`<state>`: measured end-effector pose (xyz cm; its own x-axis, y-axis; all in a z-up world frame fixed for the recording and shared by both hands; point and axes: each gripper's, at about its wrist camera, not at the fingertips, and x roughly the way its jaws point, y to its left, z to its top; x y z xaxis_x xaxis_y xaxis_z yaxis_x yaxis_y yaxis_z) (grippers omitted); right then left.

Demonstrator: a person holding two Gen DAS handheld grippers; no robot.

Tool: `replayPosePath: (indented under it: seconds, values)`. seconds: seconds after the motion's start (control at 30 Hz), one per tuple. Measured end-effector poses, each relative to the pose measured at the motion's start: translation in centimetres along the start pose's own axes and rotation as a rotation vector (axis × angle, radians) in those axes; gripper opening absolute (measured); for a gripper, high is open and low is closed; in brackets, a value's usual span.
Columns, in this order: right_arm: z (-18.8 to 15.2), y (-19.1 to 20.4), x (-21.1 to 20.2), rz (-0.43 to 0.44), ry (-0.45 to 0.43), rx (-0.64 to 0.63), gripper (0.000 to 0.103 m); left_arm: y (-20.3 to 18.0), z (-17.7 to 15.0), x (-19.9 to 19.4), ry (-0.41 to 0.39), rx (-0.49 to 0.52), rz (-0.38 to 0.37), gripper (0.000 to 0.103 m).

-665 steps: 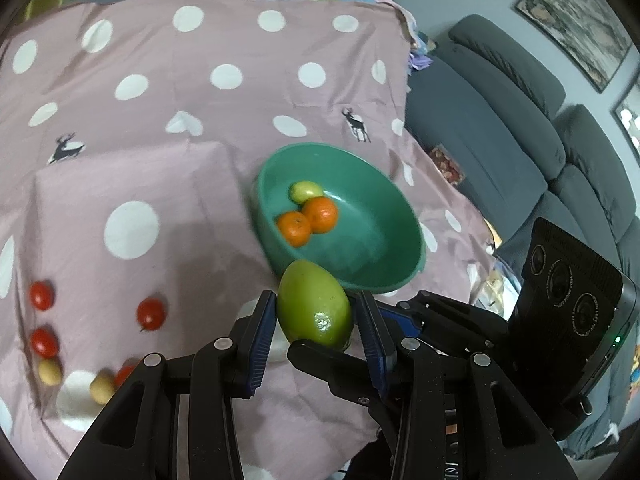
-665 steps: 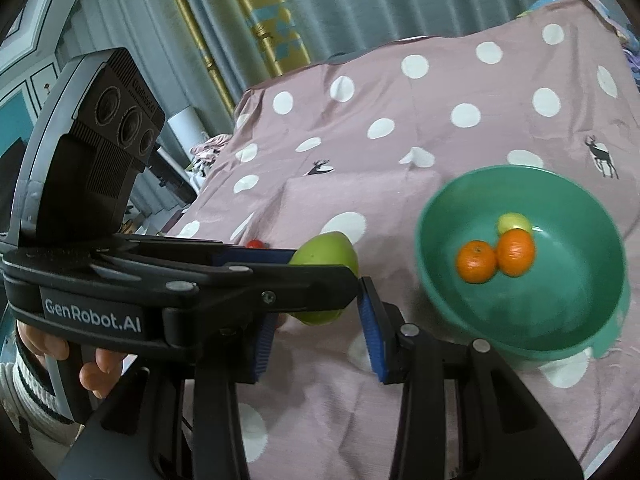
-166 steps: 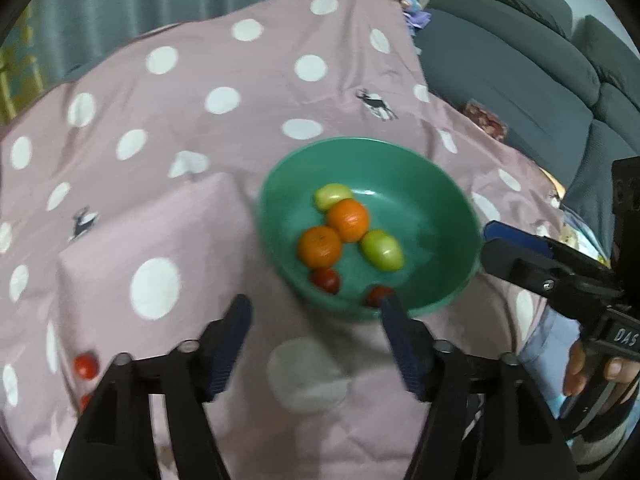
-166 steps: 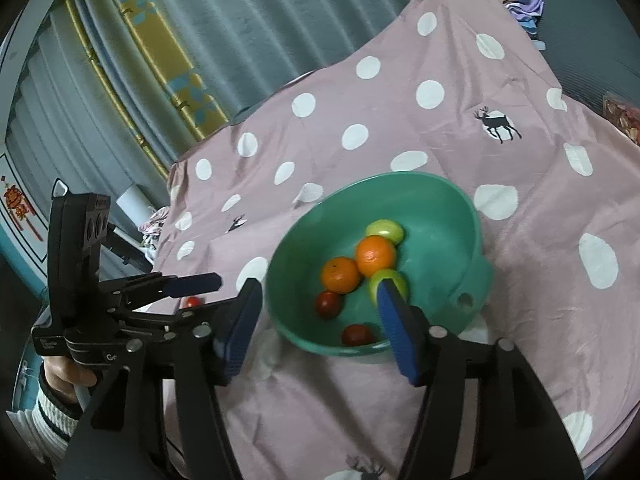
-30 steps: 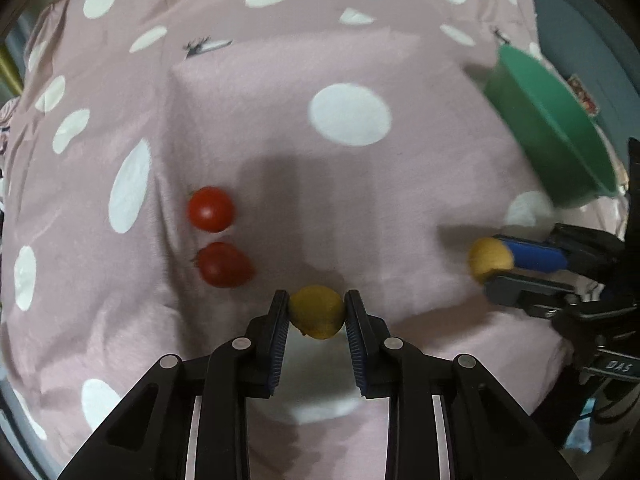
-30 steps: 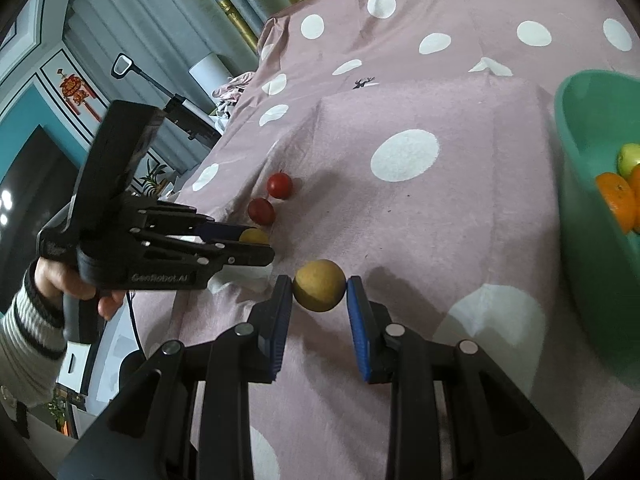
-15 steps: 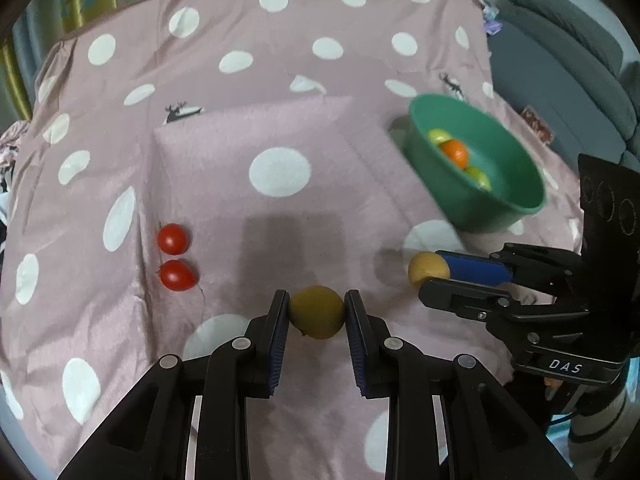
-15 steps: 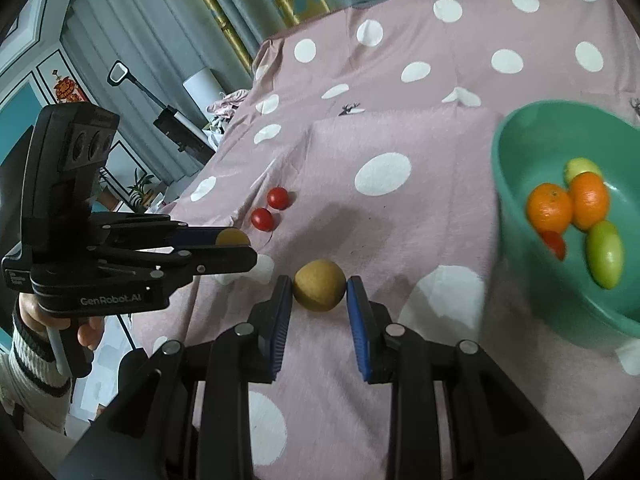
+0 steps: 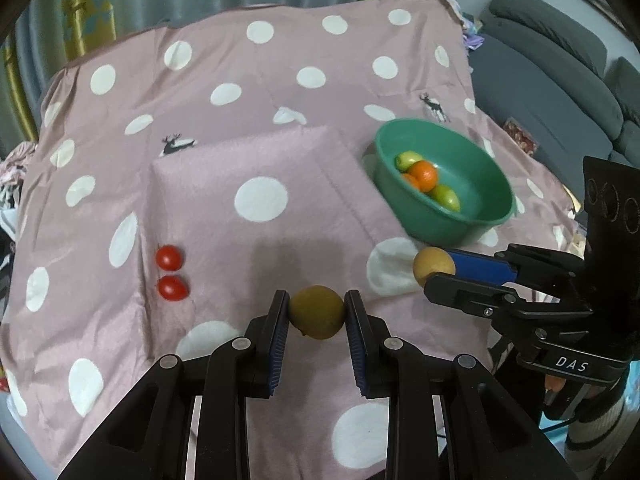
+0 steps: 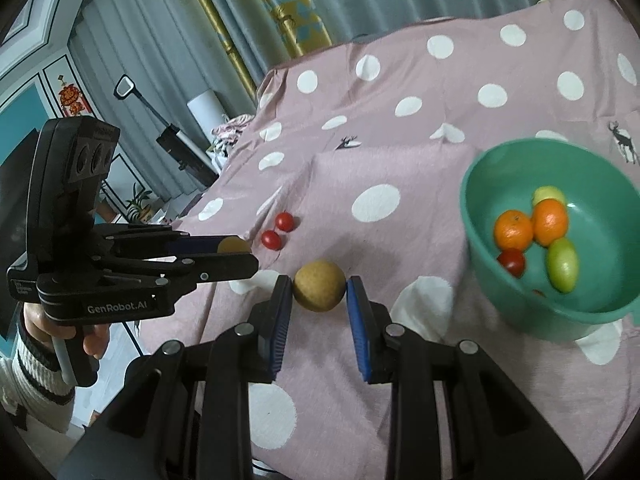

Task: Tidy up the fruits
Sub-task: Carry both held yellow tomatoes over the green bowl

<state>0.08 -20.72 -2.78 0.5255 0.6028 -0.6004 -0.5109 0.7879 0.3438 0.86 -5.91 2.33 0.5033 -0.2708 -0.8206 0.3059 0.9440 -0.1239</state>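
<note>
My left gripper (image 9: 317, 311) is shut on a small yellow-brown round fruit (image 9: 317, 312), held above the cloth. My right gripper (image 10: 319, 286) is shut on a similar tan round fruit (image 10: 319, 286); it also shows in the left wrist view (image 9: 433, 266), at the right. The green bowl (image 9: 500, 216) (image 10: 472, 216) sits on the cloth to the right, ahead of both grippers, and holds two oranges (image 10: 530, 224), green fruits (image 10: 563, 265) and a red tomato (image 10: 511, 261). Two red cherry tomatoes (image 9: 171, 273) (image 10: 278, 230) lie on the cloth to the left.
A pink polka-dot cloth (image 9: 260, 200) covers the table, with a raised square patch in the middle. A grey sofa (image 9: 560, 80) stands at the right. Curtains (image 10: 240, 20) and a white roll (image 10: 206, 110) are behind the table's left side.
Both grippers have risen and pulled back with their fruits still clamped. The bowl has come more fully into both views.
</note>
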Motion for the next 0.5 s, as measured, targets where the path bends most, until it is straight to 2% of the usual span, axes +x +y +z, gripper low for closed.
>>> replayPosePath:
  seconds: [0.5]
  values:
    - [0.8,-4.5,-4.6,-0.114,-0.121,0.089,0.029,-5.0,4.5,1.3,-0.061,0.087,-0.071,0.028]
